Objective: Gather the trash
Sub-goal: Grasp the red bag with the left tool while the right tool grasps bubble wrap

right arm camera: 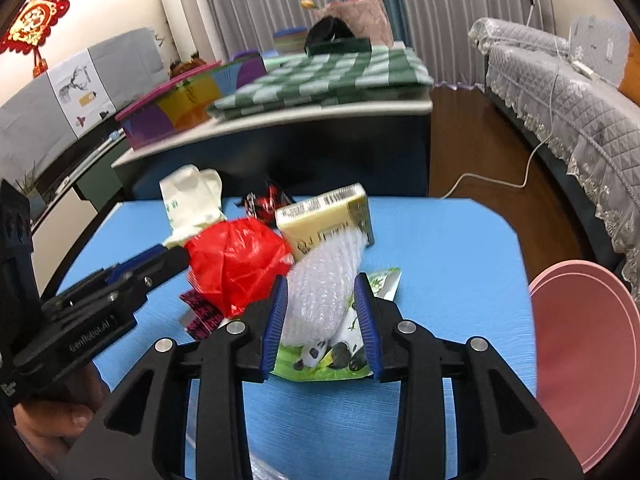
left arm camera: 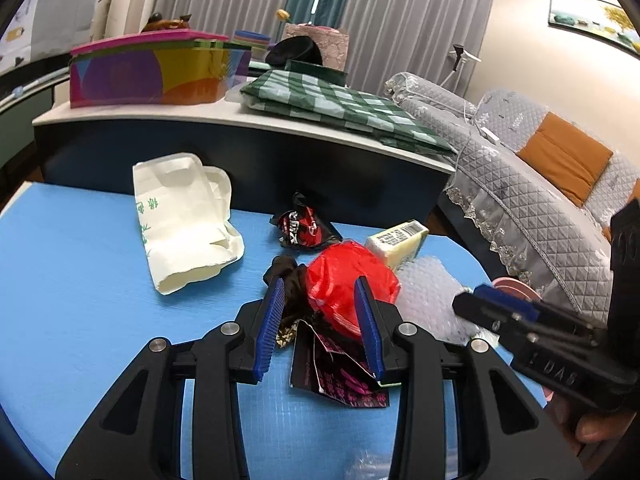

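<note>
1. My left hand-held gripper (left arm camera: 320, 320) stands parted around the red plastic bag (left arm camera: 348, 284) mid-worktop (left arm camera: 80, 280), not yet pinching.
2. My right hand-held gripper (right arm camera: 322, 316) straddles the bubble wrap (right arm camera: 320, 284), unclenched.
3. Both look light, soft and crushable; I'd pinch the bunched middle.

One blue surface (left arm camera: 80, 280). One white paper bag (left arm camera: 184, 220). One red plastic bag (left arm camera: 344, 280). One black-and-red wrapper (left arm camera: 304, 228). One yellow carton (left arm camera: 396, 240). One bubble wrap piece (right arm camera: 320, 280). One panda wrapper (right arm camera: 332, 356). One dark pink-print wrapper (left arm camera: 340, 372). One brown scrap (left arm camera: 288, 276). One pink bin (right arm camera: 588, 360). Two grippers: left gripper (left arm camera: 322, 328), right gripper (right arm camera: 322, 320).
</note>
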